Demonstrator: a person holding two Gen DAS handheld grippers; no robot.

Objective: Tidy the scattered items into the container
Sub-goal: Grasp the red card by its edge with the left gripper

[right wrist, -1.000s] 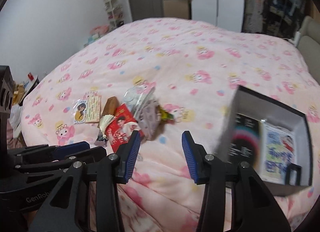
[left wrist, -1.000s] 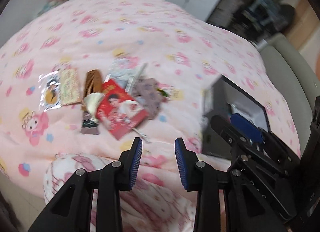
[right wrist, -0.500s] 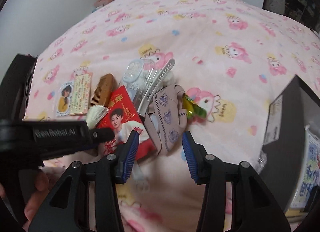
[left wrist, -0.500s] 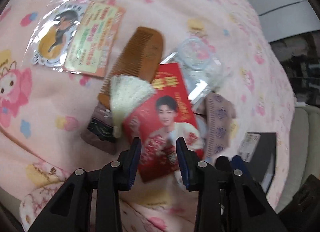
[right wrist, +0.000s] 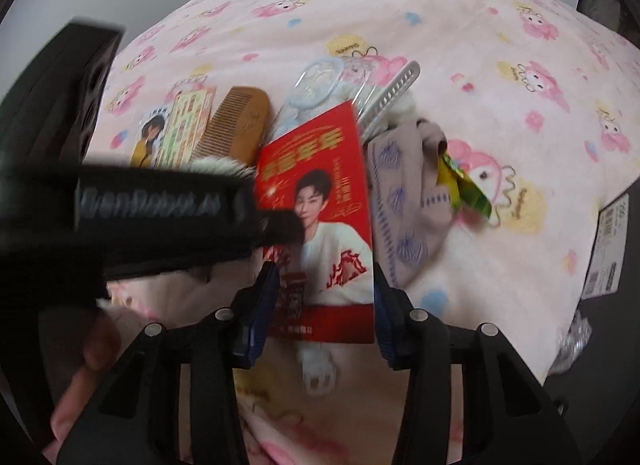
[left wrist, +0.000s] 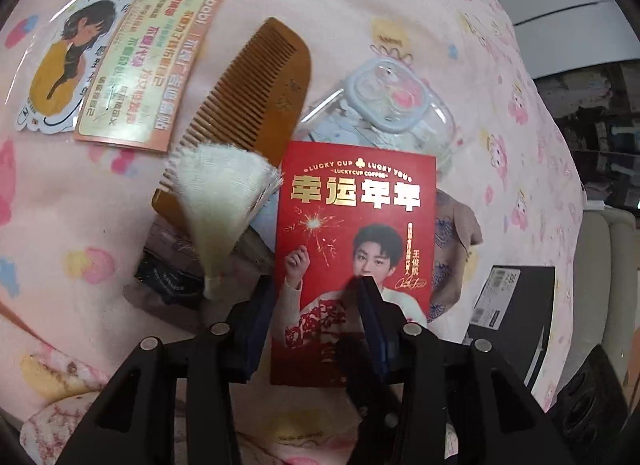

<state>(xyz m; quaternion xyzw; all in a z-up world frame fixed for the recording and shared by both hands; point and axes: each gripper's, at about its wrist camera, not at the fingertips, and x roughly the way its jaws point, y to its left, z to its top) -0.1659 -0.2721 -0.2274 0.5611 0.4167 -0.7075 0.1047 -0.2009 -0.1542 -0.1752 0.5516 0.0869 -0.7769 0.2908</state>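
Note:
A red card with a printed portrait lies on top of a pile on the pink bedspread. My left gripper points down over its lower half; the jaws are opening, with the card between them and the pads not pressing on it. My right gripper is open and straddles the card's lower end, its fingers at the two side edges. The left gripper's black body crosses the right wrist view from the left. The black box sits to the right of the pile.
Around the card lie a wooden comb, a white tassel, two printed cards, a clear plastic case, a beige patterned cloth, a green wrapper and a white clip. A hand shows lower left.
Both grippers have come down from well above the bed to close over the red card. The left one rolled and its jaws stand a little wider.

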